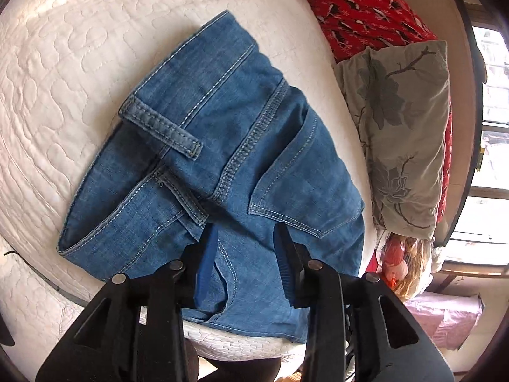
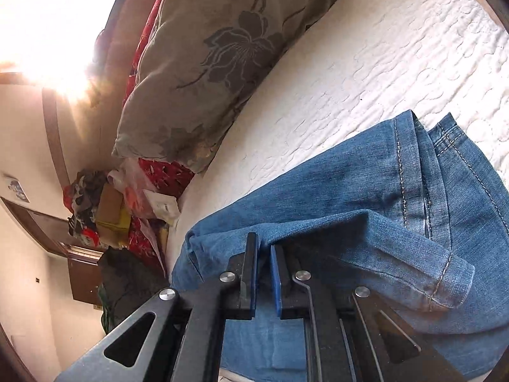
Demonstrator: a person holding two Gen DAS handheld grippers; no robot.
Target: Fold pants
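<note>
Blue jeans (image 1: 222, 146) lie folded in a compact stack on the white quilted bed (image 1: 79, 63), back pocket and leg hems up. My left gripper (image 1: 246, 232) is open just above the near edge of the stack, with its blue pads either side of a fabric fold. In the right wrist view the jeans (image 2: 366, 210) lie on the bed (image 2: 366, 73). My right gripper (image 2: 264, 248) has its jaws a narrow gap apart around a raised fold of denim; whether it pinches the fold is unclear.
A grey floral pillow (image 1: 404, 133) and a red patterned blanket (image 1: 366, 9) lie along the bed's side; the pillow also shows in the right wrist view (image 2: 216, 51). Cluttered bags and boxes (image 2: 111, 210) sit beside the bed below a bright window.
</note>
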